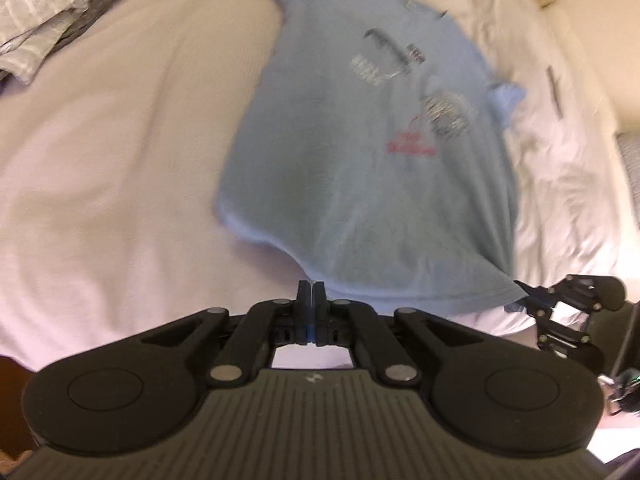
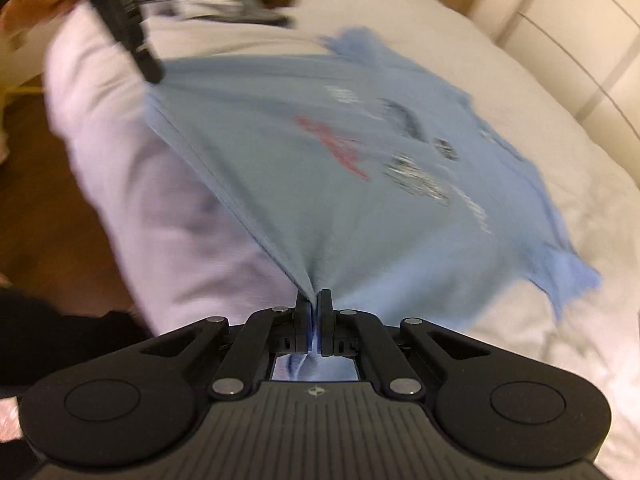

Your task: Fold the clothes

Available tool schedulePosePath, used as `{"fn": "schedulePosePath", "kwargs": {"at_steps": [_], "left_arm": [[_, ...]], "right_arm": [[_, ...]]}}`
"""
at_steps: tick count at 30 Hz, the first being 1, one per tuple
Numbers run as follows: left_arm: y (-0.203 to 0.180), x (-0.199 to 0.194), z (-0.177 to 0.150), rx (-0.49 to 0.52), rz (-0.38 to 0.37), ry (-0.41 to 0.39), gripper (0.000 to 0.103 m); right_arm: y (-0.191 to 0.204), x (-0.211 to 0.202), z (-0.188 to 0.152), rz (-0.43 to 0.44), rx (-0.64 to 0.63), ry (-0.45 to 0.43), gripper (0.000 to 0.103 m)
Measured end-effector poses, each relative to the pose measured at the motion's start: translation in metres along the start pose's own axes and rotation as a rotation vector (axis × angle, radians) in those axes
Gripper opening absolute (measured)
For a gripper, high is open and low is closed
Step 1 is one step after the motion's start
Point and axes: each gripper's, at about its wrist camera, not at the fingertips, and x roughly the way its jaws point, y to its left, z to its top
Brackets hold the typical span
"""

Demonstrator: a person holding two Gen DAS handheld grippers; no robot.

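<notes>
A light-blue cotton T-shirt with a grey and red chest print (image 1: pixel 360 152) lies spread on the white-covered bed (image 1: pixel 112 152), print side up, its hem drawn toward both cameras and lifted off the cover.

The left gripper (image 1: pixel 310 288) points low along the bed toward the collar end of the shirt. Its two black fingers are pressed together, and a thin pale edge shows between their tips – the hem seems pinched there, though blur makes that hard to confirm. In the right wrist view the left gripper (image 2: pixel 154 74) comes down from the upper left, tilted steeply, its tip meeting the far hem corner.

The right gripper (image 2: pixel 314 300) is level and aimed across the shirt, jaws closed tight on the near hem corner – the fabric bunches into creases that run into the gap. The hem is stretched taut in a straight line between the two grippers.

A heap of grey and white striped clothes (image 1: pixel 44 20) sits at the far side of the bed, well apart from the shirt.
</notes>
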Motion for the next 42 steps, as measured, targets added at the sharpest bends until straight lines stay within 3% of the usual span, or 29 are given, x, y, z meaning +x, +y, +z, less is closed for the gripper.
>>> {"fn": "schedulePosePath", "kwargs": {"at_steps": [2,4,6,10,12,17,18,19,20,23,28,32,33,36,39,42], "left_arm": [[0.006,0.001,-0.006,-0.011,0.007,0.005,0.0],[0.01,0.003,-0.009,-0.01,0.022,-0.008,0.0],[0.013,0.006,-0.011,-0.022,0.039,-0.03,0.003],[0.019,0.007,-0.013,-0.027,0.059,-0.058,0.012],[0.017,0.008,-0.013,-0.015,0.064,-0.075,0.013],[0.011,0.011,-0.012,0.027,0.087,-0.08,0.015],[0.01,0.012,-0.011,0.038,0.094,-0.074,0.015],[0.008,0.013,-0.011,0.05,0.1,-0.069,0.015],[0.006,0.014,-0.011,0.067,0.107,-0.063,0.015],[-0.001,0.012,-0.008,0.129,0.125,-0.064,0.016],[-0.003,0.011,-0.001,0.198,0.147,-0.068,0.026],[0.003,0.011,0.004,0.215,0.174,-0.082,0.028],[0.007,0.009,0.006,0.211,0.171,-0.095,0.028],[0.018,0.005,0.012,0.195,0.147,-0.132,0.03],[0.032,0.01,0.022,0.181,0.099,-0.159,0.03],[0.043,0.018,0.035,0.192,0.03,-0.171,0.033]], "right_arm": [[0.008,0.004,-0.002,0.04,0.004,0.02,0.005],[0.012,0.005,-0.009,0.044,0.035,0.042,0.025],[0.005,0.002,-0.02,0.039,0.125,0.058,0.029],[-0.032,0.002,-0.055,-0.03,0.433,0.107,0.044],[-0.053,0.008,-0.074,-0.035,0.613,0.129,0.044],[-0.074,0.033,-0.102,0.024,0.819,0.106,0.045],[-0.077,0.04,-0.104,0.054,0.847,0.099,0.041],[-0.078,0.044,-0.106,0.075,0.865,0.099,0.017],[-0.081,0.046,-0.108,0.095,0.882,0.11,0.001],[-0.085,0.028,-0.11,0.056,0.9,0.142,0.002],[-0.1,-0.01,-0.13,-0.04,0.896,0.176,0.002],[-0.102,0.004,-0.129,-0.006,0.846,0.219,0.003],[-0.102,0.009,-0.127,0.006,0.837,0.239,0.004],[-0.098,0.009,-0.114,-0.105,0.784,0.258,0.023],[-0.094,-0.005,-0.102,-0.176,0.786,0.199,0.025],[-0.081,-0.01,-0.073,-0.167,0.724,0.149,0.026]]}}
